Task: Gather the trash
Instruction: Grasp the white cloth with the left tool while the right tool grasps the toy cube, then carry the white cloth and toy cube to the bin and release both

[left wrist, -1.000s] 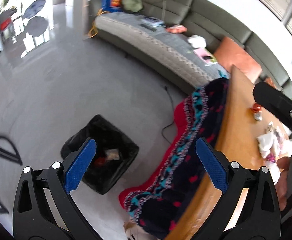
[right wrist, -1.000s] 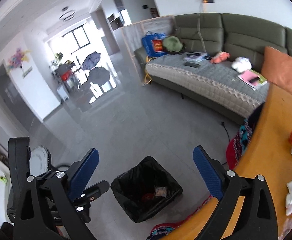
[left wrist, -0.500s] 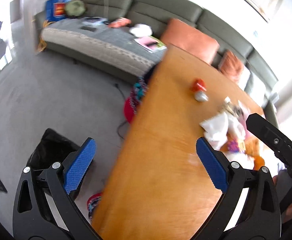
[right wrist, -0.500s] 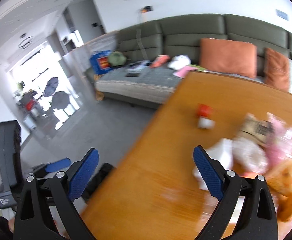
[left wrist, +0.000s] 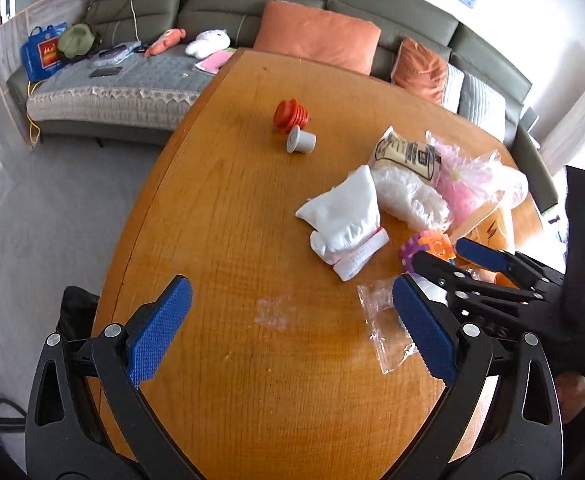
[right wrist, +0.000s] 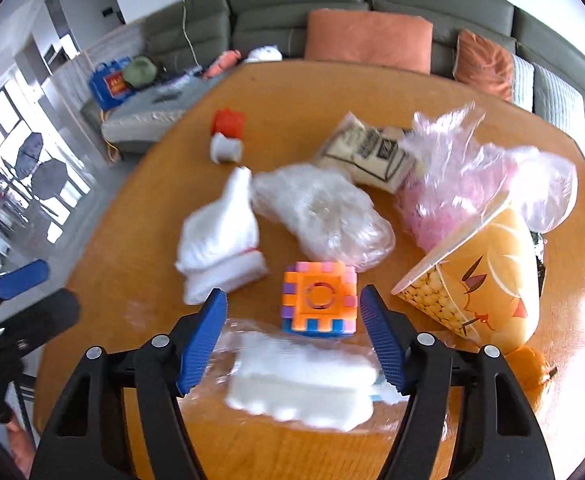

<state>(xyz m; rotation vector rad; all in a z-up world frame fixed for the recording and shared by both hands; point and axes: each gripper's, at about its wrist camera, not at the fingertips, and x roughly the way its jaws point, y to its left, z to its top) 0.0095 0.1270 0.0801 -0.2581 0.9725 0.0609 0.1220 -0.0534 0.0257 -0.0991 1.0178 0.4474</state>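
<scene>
right gripper [right wrist: 292, 340] spread around clear bag [right wrist: 300, 380], near tabletop [left wrist: 228, 216] edge | left gripper [left wrist: 288, 328] released | risk: slippery film slipped, toy cube [right wrist: 318, 300] nudged

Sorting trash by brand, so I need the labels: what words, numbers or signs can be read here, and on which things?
None can be read for certain.
Beige packet: black print panels, too small and blurred to read.
Blue bag on the sofa: red panel with yellow characters, too small to read.
Orange paper cup: only a cartoon face and popcorn picture, no words showing.
</scene>
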